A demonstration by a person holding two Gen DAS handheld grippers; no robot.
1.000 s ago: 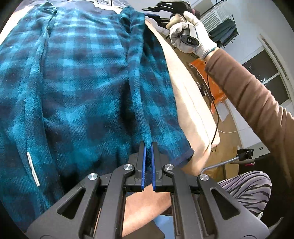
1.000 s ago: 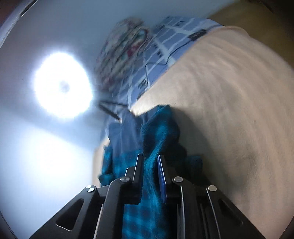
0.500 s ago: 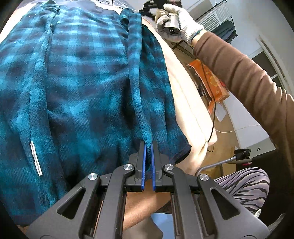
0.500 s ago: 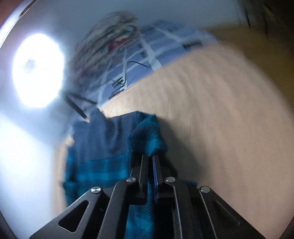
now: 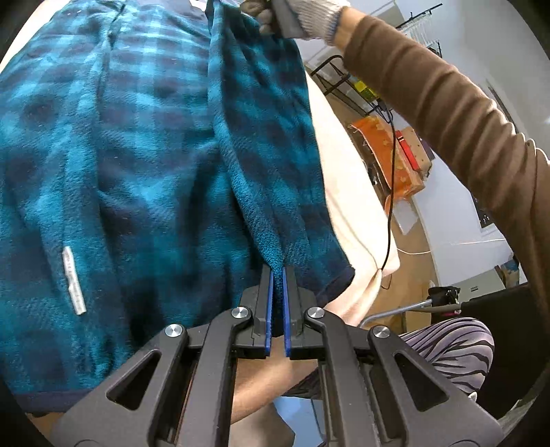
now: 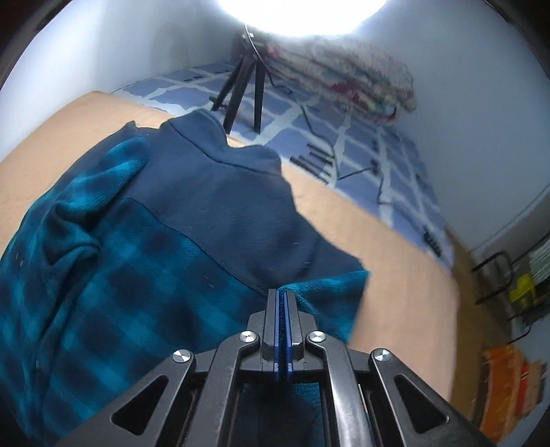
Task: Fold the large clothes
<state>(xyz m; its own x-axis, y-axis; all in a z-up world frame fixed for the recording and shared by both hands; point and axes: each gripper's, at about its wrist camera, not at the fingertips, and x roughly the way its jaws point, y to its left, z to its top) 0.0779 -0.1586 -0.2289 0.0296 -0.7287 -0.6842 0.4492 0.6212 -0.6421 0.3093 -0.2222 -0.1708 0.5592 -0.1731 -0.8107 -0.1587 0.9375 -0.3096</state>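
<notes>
A large teal and navy plaid fleece garment (image 5: 144,144) lies spread on a beige-covered bed (image 5: 347,192). My left gripper (image 5: 277,271) is shut on the garment's lower hem edge and holds a raised fold that runs up toward the right hand. My right gripper (image 6: 282,295) is shut on the garment's edge (image 6: 323,285) near the plain navy yoke and collar (image 6: 220,192). In the left wrist view the gloved right hand (image 5: 302,17) holds the far end of the same fold at the top.
A black tripod (image 6: 240,93) stands on a blue and white checked sheet (image 6: 371,151) beyond the collar, beside a folded floral blanket (image 6: 343,82). The bed's right edge drops to a wooden floor with an orange box (image 5: 388,154) and a black rack (image 6: 498,278).
Both grippers have lifted the garment's right edge and carried it leftward over the body. The right gripper has swung round and now looks along the collar toward the tripod.
</notes>
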